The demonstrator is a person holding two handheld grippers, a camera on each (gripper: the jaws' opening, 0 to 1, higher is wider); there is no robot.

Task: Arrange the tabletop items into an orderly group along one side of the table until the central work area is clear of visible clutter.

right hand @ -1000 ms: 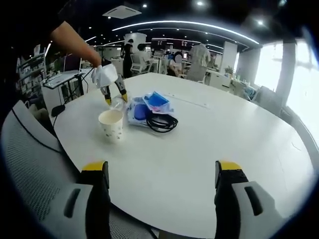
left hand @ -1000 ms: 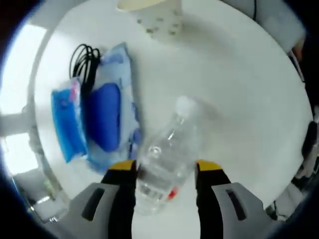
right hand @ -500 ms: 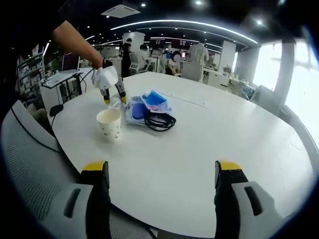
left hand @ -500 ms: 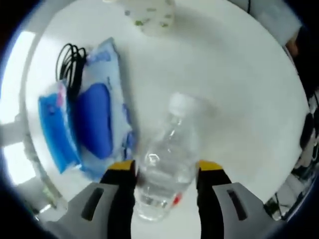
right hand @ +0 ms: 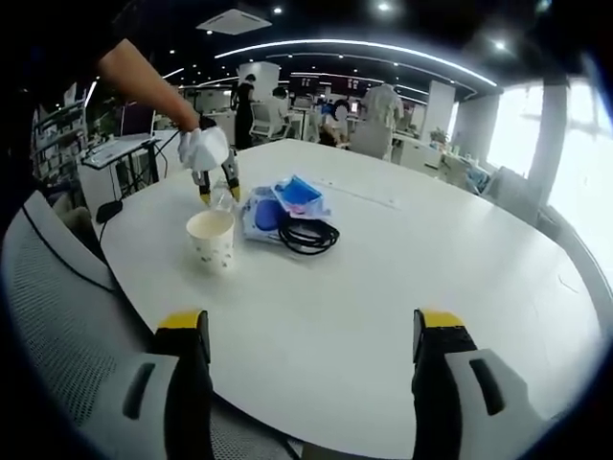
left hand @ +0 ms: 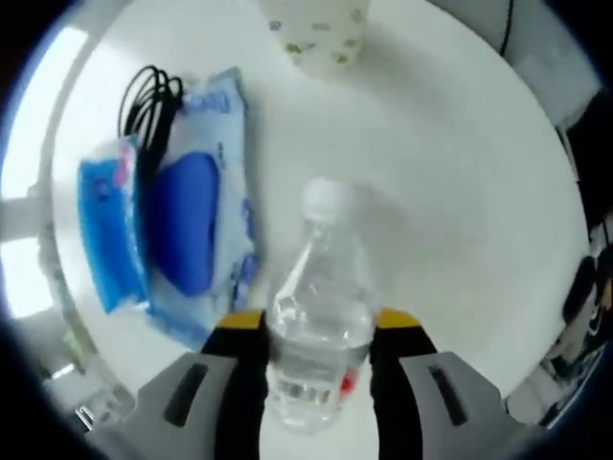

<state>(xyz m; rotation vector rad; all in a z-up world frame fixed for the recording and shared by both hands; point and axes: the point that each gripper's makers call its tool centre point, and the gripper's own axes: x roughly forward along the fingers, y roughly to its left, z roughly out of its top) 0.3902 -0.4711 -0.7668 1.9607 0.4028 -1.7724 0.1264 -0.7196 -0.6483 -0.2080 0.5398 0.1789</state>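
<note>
Two jaws of the left claw closed against the lower body of a clear plastic bottle, yellow tips pressing its sides, white cap pointing away over the white table. Seemingly near-empty, so light, thin-walled and easy to dent; smooth and likely slippery, hence best gripped low on the ribbed body as now, not at the narrow neck, and with gentle pressure. Just beside the bottle, a soft wet-wipe pack with a blue lid, a smaller blue packet lying against its far edge, and a black coiled cable partly over them: limp, floppy things, better pinched at an edge or a loop. Farther out, a paper cup with a dotted pattern, upright, light and easily tipped or crushed at the rim. Seen from the right gripper view: same cluster near one edge of the table, cup nearest, cable and packs behind, left claw held by a gloved hand at the bottle. Right claw wide apart, holding nothing, hovering over bare table well apart from the items.
</note>
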